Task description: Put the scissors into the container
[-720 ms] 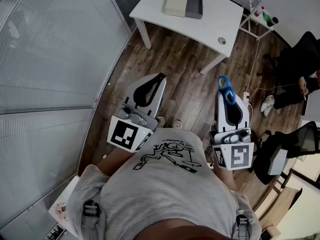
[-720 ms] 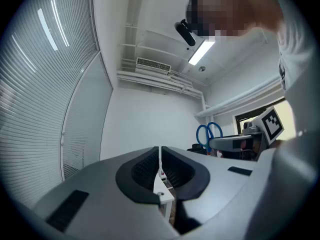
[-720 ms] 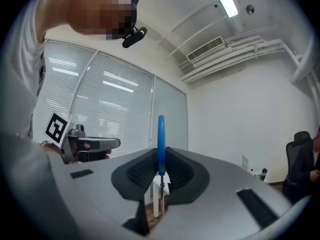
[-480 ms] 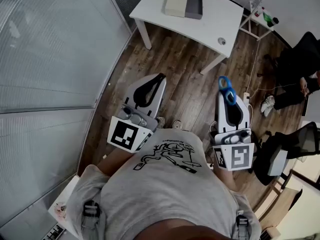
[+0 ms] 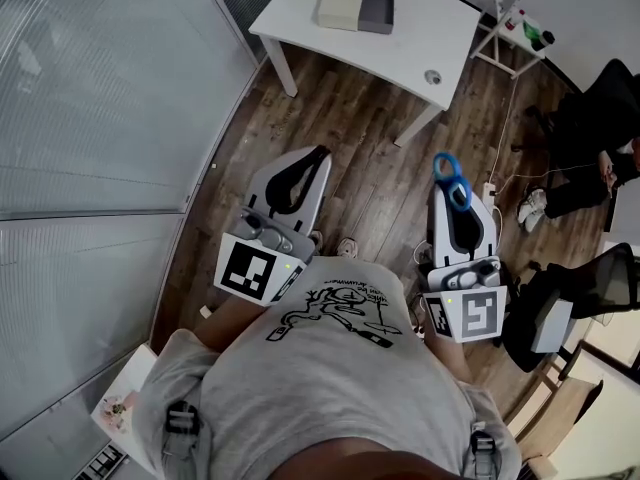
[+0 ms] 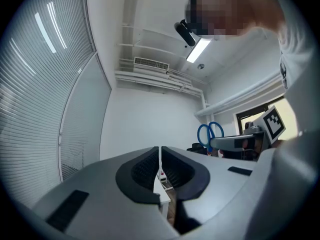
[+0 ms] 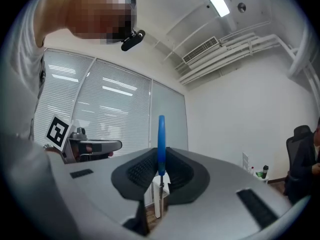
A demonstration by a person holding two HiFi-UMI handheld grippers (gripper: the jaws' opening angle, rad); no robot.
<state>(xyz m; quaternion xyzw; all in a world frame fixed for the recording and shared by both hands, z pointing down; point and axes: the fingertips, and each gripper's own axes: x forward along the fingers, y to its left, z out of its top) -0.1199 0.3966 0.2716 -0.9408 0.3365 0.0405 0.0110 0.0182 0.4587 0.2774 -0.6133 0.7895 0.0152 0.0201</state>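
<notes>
Judged mid-carry: right tool (image 5: 452, 190) clamped on the scissors (image 5: 449, 168), blue handles poking past its tips, well apart from the grey container (image 5: 376, 9) on the white surface (image 5: 430, 43); left tool (image 5: 318, 158) closed together, empty. Probably needed next: stepping nearer the container, reaching over it, releasing inside. Showed the container in head view only; showed the scissors edge-on between the jaws in right gripper view only.

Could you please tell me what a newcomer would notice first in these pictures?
The blue-handled scissors stand out, pinched in the right claw above the wooden floor. The left claw beside it is shut and empty. Ahead stands a white table with a box on it.
</notes>
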